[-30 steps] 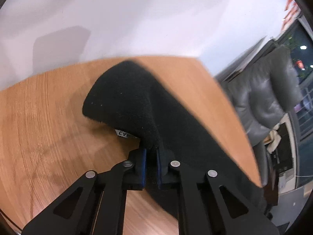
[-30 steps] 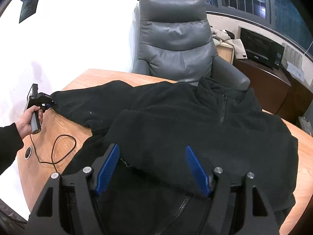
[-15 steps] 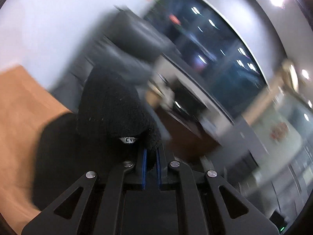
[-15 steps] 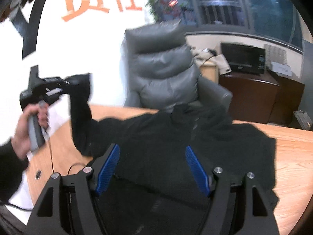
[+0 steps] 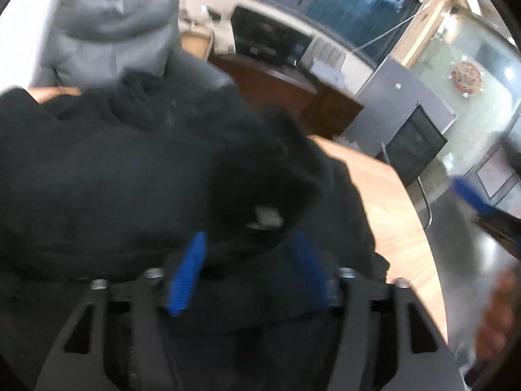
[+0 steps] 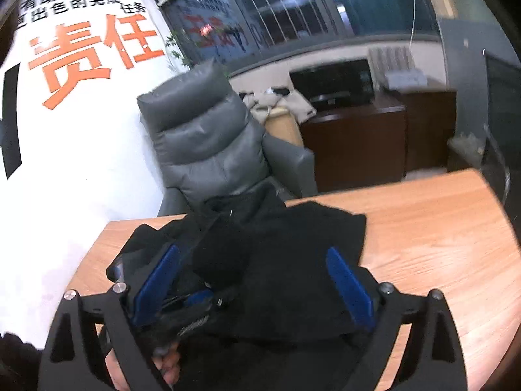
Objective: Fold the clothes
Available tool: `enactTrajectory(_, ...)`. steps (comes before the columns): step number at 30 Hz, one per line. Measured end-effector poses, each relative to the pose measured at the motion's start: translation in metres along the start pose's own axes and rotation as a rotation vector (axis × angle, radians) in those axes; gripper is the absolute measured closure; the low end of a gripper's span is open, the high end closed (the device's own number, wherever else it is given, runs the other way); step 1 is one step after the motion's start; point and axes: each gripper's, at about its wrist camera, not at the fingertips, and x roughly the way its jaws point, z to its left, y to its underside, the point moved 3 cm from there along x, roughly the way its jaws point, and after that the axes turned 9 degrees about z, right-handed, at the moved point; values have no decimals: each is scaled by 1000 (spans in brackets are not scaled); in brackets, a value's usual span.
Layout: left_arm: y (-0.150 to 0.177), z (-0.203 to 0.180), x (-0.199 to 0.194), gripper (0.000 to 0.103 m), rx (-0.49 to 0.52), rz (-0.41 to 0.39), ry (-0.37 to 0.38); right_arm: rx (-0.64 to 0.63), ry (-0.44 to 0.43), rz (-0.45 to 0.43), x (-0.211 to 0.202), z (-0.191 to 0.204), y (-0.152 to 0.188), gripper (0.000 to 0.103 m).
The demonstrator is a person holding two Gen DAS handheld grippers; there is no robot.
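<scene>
A black fleece jacket [image 5: 97, 179] lies spread on the wooden table [image 5: 384, 195]. Its sleeve cuff [image 5: 267, 195], with a small white label, rests folded over the jacket's body just ahead of my left gripper [image 5: 247, 272]. That gripper's jaws are opening, and the blue pads [image 5: 187, 273] stand clear of the cuff on both sides. My right gripper [image 6: 254, 285] hovers over the same jacket [image 6: 309, 260], its jaws opening wide with nothing pressed between them. Below it, the left gripper [image 6: 195, 299] and the hand [image 6: 166, 361] holding it show next to the cuff [image 6: 221, 260].
A grey leather armchair [image 6: 202, 137] stands behind the table's far edge. Dark wooden cabinets [image 6: 358, 143] and a monitor sit by the windows. Bare tabletop [image 6: 423, 228] lies right of the jacket. A blue finger of the right gripper [image 5: 472, 198] shows at the left view's right edge.
The left gripper lifted the sleeve from the table's left side, swung it across onto the jacket's body, then opened off the cuff. The right gripper's jaws spread wider and it tilted up.
</scene>
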Motion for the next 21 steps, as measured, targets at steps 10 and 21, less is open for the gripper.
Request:
enactTrajectory(10, 6, 185, -68, 12, -141, -37, -285, 99, -46, 339, 180, -39, 16, 32)
enactTrajectory(21, 21, 256, -50, 9, -242, -31, -237, -7, -107, -11, 59, 28, -25, 92)
